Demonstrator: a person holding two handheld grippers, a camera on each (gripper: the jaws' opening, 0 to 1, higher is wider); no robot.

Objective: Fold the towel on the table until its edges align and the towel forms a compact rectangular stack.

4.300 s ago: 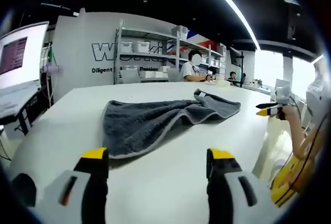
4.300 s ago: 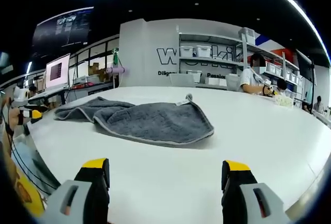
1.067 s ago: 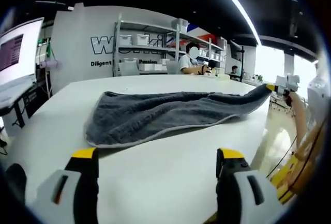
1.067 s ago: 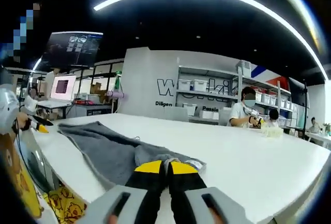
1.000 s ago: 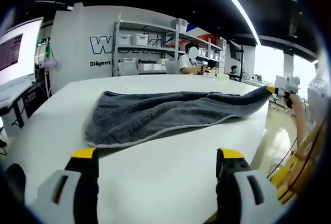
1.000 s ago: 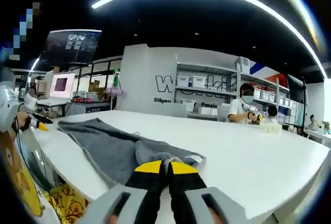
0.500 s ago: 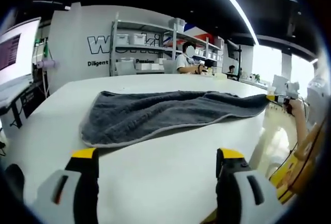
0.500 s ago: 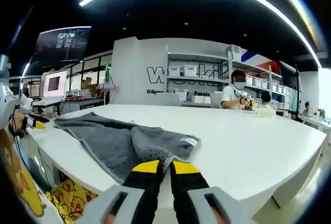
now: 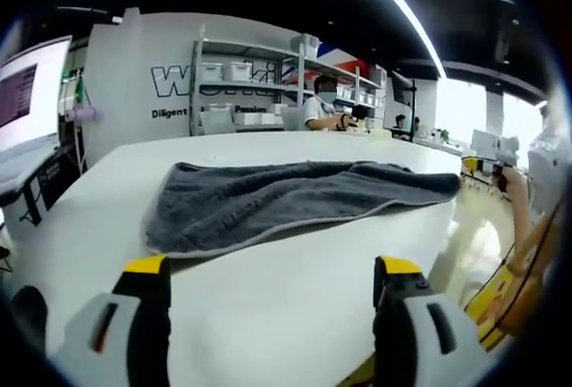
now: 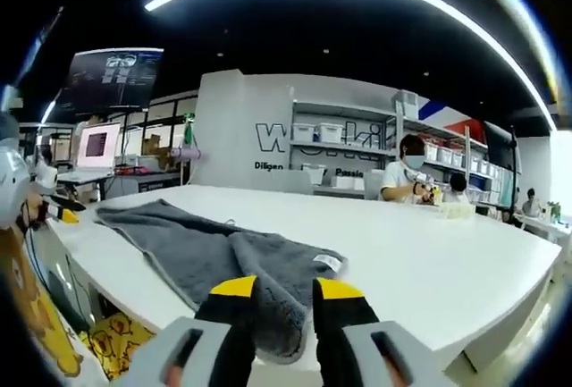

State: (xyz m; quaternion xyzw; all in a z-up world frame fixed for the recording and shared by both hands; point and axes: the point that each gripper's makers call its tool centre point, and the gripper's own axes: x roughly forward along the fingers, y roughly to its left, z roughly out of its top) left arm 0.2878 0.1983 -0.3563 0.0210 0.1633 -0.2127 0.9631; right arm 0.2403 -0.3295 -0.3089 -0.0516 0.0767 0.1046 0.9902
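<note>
The white table point(image 9: 268, 289) is stretching out ahead of both claws. The grey towel point(image 9: 286, 195) is lying spread flat on it, well ahead of the left gripper point(image 9: 268, 284), whose jaws are standing wide apart and grasping nothing. In the right gripper view the towel point(image 10: 206, 248) is running from the far left up to the right gripper point(image 10: 279, 302); its near corner is hanging between those jaws, which are standing slightly parted, released from the cloth.
</note>
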